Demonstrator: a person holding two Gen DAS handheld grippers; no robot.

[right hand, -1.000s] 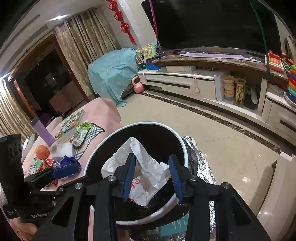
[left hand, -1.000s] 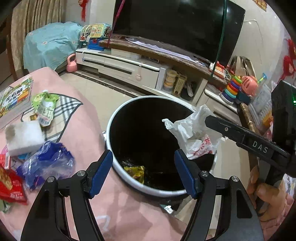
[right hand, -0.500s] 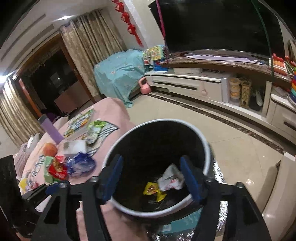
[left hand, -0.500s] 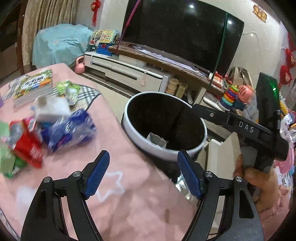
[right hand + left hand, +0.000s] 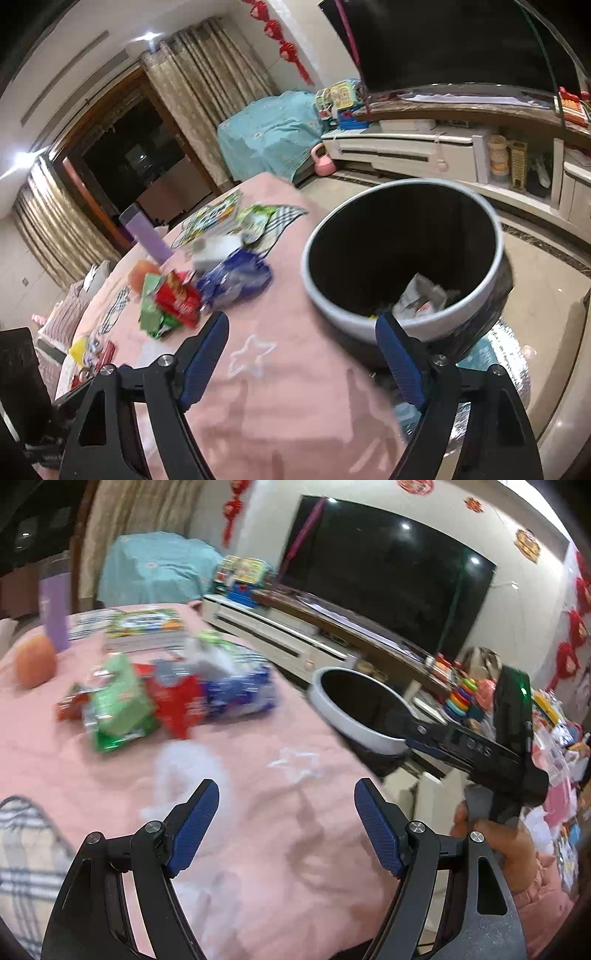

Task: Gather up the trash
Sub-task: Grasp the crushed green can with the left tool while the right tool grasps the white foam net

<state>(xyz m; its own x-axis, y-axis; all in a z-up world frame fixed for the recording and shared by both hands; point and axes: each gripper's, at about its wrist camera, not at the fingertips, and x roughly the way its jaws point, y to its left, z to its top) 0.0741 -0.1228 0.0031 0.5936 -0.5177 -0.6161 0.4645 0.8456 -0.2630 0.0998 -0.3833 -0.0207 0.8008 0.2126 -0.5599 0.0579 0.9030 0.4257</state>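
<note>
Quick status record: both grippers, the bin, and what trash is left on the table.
left gripper: open, nothing between the jaws
right gripper: jaws opening, nothing between them
trash bin: beside the table, white plastic bag inside
table: pink cloth
trash left: green packet, red packet, blue wrapper, clustered together

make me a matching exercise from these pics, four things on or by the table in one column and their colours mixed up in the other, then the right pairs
Things:
1. cup
2. tablecloth
3. bin rim
4. kettlebell

Colours:
A. white
B. pink, on the floor
C. purple
D. pink, with a white star outline

Pairs: 1-C, 2-D, 3-A, 4-B
</note>
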